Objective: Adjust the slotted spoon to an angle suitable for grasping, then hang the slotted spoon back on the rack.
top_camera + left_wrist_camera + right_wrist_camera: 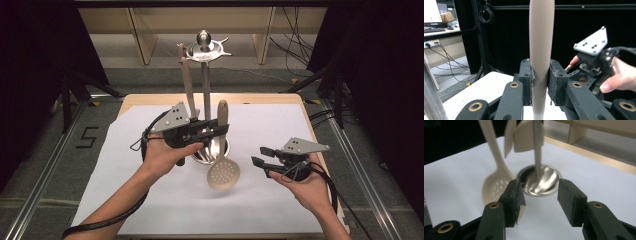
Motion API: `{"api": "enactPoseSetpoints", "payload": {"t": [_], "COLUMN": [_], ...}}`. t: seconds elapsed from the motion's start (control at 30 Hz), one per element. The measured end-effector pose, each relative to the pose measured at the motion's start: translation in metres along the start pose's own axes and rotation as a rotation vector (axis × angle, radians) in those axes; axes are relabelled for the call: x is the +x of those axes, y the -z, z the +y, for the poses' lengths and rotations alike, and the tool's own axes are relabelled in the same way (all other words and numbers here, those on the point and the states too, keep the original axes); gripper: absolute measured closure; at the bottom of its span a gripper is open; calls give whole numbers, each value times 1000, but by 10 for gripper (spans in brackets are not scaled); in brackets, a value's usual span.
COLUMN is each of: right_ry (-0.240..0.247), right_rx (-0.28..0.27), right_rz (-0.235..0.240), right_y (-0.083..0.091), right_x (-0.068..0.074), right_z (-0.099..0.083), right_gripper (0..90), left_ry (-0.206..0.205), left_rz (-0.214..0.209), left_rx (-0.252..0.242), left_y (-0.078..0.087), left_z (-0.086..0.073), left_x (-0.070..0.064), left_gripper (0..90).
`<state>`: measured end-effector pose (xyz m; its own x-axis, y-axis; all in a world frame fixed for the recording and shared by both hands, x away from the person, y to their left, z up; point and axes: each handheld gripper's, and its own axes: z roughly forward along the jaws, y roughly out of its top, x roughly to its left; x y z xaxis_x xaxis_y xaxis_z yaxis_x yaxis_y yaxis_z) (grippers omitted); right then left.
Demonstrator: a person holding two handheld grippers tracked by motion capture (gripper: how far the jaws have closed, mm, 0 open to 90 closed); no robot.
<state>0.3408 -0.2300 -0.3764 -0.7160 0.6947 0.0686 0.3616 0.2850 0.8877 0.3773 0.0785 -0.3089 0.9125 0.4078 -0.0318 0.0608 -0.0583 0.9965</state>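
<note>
My left gripper [221,126] is shut on the handle of a beige slotted spoon [223,172], holding it upright above the white sheet, bowl down. In the left gripper view the beige handle [541,50] is clamped between the two black jaws of the left gripper [540,82]. A metal utensil stand [204,49] rises from a round steel base [220,148] just behind the spoon, with another beige utensil [188,82] hanging on it. My right gripper [259,156] is open to the right of the spoon, empty. Past the open jaws of the right gripper [539,193] lie the spoon bowl [494,188] and the steel base [541,181].
A white sheet [150,200] covers most of the wooden table [260,98]. Dark curtains flank both sides, and cables lie on the floor at the back right [295,45]. A stand leg [65,100] is at the left.
</note>
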Motion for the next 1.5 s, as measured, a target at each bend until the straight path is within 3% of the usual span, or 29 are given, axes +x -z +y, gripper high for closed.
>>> {"api": "enactPoseSetpoints", "payload": {"t": [0.03, 0.13, 0.17, 0.2, 0.33, 0.37, 0.43, 0.47, 0.6, 0.67, 0.7, 0.8, 0.83, 0.87, 0.9, 0.93, 1.07, 1.1, 1.17, 1.23, 1.5], "right_ry": [3, -56, -4, -44, -56, -19, -69, -61, -23, -27, -59, -52, -76, -45, -49, -96, -59, -100, -94, -49, -40], "right_rx": [10, 11, 8, 12, 9, 5, -12, -8, -11, -18, 3, -4, 1, -11, -17, -4, -1, 15, -12, 2, -25], "right_rz": [-5, -28, -37, -34, -28, -42, -47, -50, -38, -31, -24, -22, -12, -11, -14, -8, -6, -8, -8, -26, -41], "right_y": [0, 1, 2, 3, 9, 9, 8, 9, 9, 9, 10, 9, 9, 7, 6, 6, 9, 11, 9, 11, 13], "right_x": [-3, -5, -9, -6, -10, -13, -11, -13, -18, -18, -16, -17, -17, -20, -21, -18, -19, -16, -15, -17, -14], "right_z": [-3, -9, -9, -10, -14, -15, -19, -19, -19, -20, -21, -23, -24, -25, -25, -26, -25, -25, -27, -27, -26], "right_gripper": [536, 535, 534, 534, 530, 528, 526, 525, 533, 537, 538, 539, 538, 538, 538, 539, 540, 542, 546, 550, 558], "left_ry": [1, 3, 4, 0, -5, -7, -5, -5, -7, -14, -12, -13, -14, -13, -14, -18, -17, -16, -11, -6, -15], "left_rz": [1, 7, 8, 11, 14, 12, 9, 11, 24, 22, 22, 22, 23, 25, 27, 29, 42, 43, 41, 42, 62], "left_rx": [-3, -8, -10, -11, -14, -13, -14, -15, -16, -14, -10, -2, 0, 3, 6, 11, 1, 4, 9, 5, 5], "left_y": [0, 1, 1, 1, 3, 3, 3, 3, 3, 3, 3, 4, 4, 5, 5, 5, 6, 6, 7, 8, 7], "left_z": [0, 2, 3, 4, 8, 9, 11, 12, 13, 13, 13, 13, 13, 13, 13, 14, 16, 16, 16, 17, 24], "left_x": [0, 2, 2, 2, 3, 3, 5, 5, 8, 9, 9, 11, 12, 13, 14, 15, 17, 17, 19, 20, 23], "left_gripper": [744, 744, 744, 744, 744, 744, 744, 745, 744, 745, 744, 744, 744, 744, 744, 744, 744, 744, 744, 744, 744]}}
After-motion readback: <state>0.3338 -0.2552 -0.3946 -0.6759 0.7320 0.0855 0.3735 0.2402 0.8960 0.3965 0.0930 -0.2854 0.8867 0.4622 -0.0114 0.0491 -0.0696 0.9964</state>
